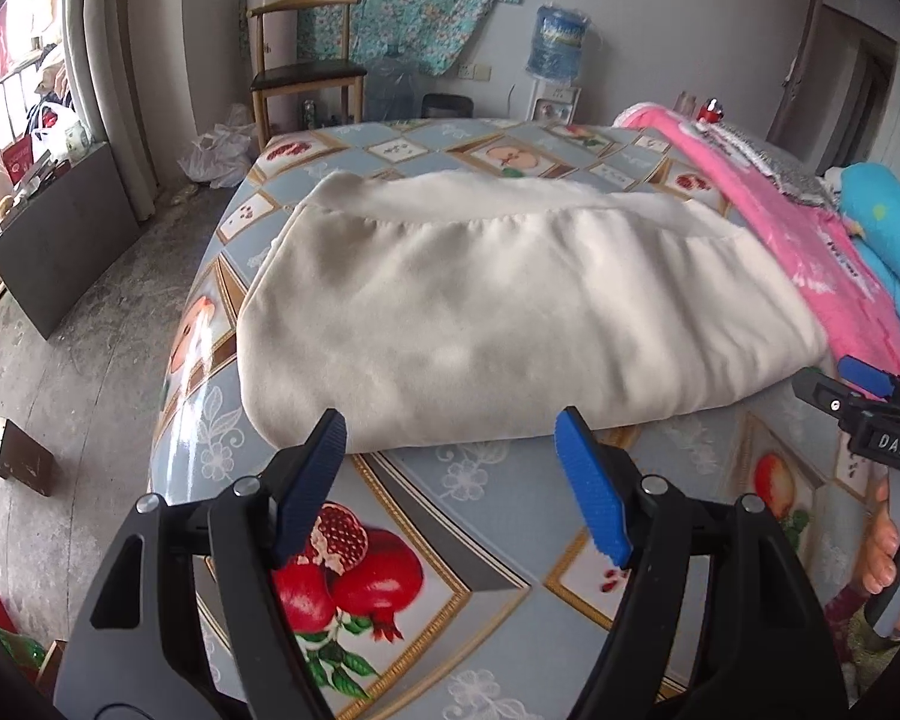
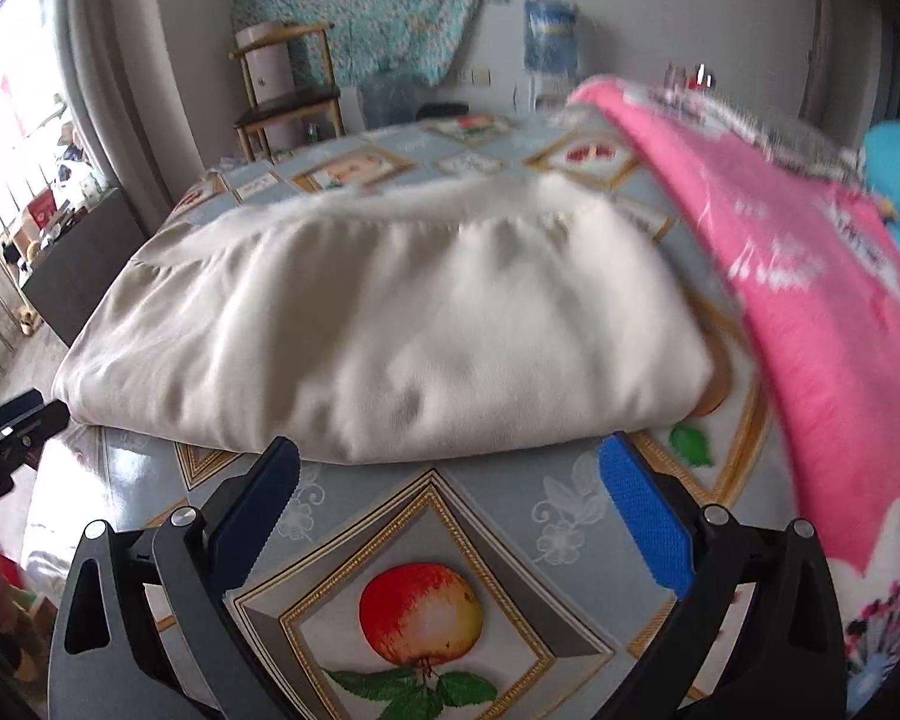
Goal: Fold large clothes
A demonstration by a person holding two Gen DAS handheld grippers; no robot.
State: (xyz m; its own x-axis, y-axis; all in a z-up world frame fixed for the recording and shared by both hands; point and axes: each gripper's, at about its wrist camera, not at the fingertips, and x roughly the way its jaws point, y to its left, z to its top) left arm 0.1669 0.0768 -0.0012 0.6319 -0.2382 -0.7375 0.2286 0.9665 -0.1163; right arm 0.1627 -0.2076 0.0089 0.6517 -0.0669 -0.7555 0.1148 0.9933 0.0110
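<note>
Left gripper (image 1: 450, 438) empty, folded garment (image 1: 510, 312) lying crosswise

The table (image 1: 498, 516) is covered by a glossy cloth printed with framed fruit. A folded cream garment (image 1: 510, 312) is laid flat on it, and a pink blanket (image 1: 810, 252) is spread along its right side, just beside the garment.

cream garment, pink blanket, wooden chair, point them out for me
cream garment (image 1: 510, 312), left wrist view, middle of its top layer
pink blanket (image 2: 810, 324), right wrist view, its broad pink face
wooden chair (image 1: 309, 75), left wrist view, dark seat
</note>
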